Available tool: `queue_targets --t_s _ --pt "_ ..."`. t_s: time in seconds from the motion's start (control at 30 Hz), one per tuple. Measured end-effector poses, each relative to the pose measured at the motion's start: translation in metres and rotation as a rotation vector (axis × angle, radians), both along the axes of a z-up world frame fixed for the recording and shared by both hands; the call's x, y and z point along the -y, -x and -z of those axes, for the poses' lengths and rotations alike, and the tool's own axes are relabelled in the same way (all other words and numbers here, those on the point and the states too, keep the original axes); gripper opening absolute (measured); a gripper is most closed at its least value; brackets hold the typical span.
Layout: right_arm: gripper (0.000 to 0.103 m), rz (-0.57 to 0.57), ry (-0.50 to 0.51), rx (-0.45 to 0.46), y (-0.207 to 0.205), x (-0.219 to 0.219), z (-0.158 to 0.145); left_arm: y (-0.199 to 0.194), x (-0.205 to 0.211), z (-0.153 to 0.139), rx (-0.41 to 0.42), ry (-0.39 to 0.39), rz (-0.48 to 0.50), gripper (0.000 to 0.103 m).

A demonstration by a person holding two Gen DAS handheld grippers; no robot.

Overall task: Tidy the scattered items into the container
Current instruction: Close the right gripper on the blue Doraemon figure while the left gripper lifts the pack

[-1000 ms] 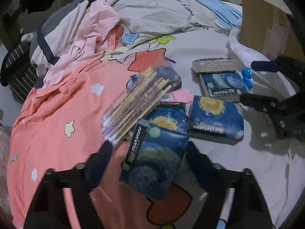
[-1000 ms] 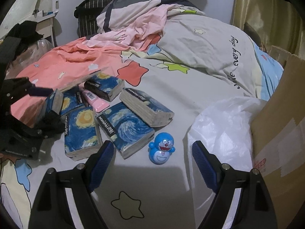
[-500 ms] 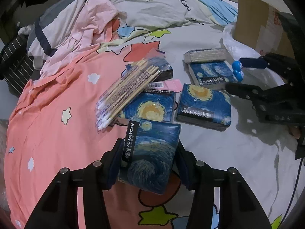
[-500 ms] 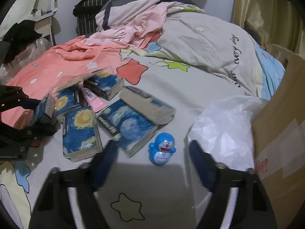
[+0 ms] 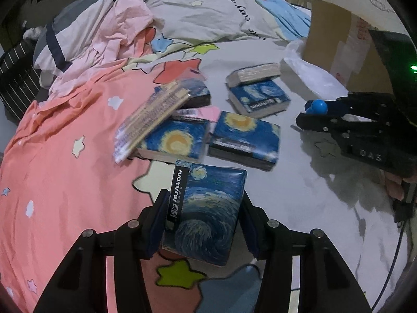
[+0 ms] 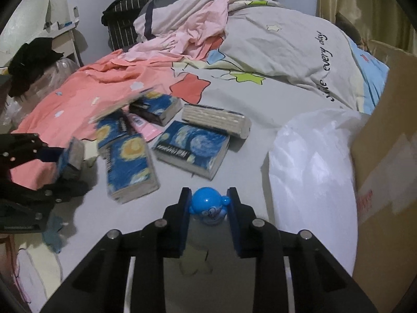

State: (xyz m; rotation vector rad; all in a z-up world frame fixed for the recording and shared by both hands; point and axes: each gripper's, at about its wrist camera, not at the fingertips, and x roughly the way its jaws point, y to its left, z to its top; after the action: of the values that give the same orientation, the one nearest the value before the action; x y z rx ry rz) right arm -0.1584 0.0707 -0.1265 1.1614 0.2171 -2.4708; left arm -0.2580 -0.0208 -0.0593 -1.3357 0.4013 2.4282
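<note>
My left gripper (image 5: pixel 203 221) is shut on a blue starry-night tissue pack (image 5: pixel 206 208) and holds it just above the bed. My right gripper (image 6: pixel 208 214) is shut on a small blue Doraemon toy (image 6: pixel 209 208), which also shows in the left wrist view (image 5: pixel 319 107). Several more tissue packs (image 5: pixel 245 140) lie on the bed with a bundle of pencils (image 5: pixel 151 120) and a pink pack (image 5: pixel 206 112). A cardboard box (image 6: pixel 385 156) with a white plastic bag (image 6: pixel 310 167) stands at the right.
A crumpled duvet and pink clothes (image 6: pixel 198 34) are heaped at the far side of the bed. The sheet (image 5: pixel 65 177) is salmon at the left and grey at the right. A striped bag (image 6: pixel 122 26) and a cluttered desk (image 6: pixel 60 31) stand beyond the bed.
My left gripper shut on the tissue pack and lifted it back from the pile. My right gripper moved forward and shut on the Doraemon toy.
</note>
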Motion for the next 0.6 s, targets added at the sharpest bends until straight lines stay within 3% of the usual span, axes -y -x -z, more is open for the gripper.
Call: queue_targets --t_s 0.4,0.6 --pt "0.026 -0.029 0.001 -0.022 -0.059 -0.007 -0.021 -0.041 -0.018 -0.009 -0.003 -0.027 0.017 0.052" --pt "0.026 -0.040 0.001 -0.045 -0.082 -0.011 -0.036 -0.061 -0.029 -0.027 -0.029 -0.027 0.029 0.052"
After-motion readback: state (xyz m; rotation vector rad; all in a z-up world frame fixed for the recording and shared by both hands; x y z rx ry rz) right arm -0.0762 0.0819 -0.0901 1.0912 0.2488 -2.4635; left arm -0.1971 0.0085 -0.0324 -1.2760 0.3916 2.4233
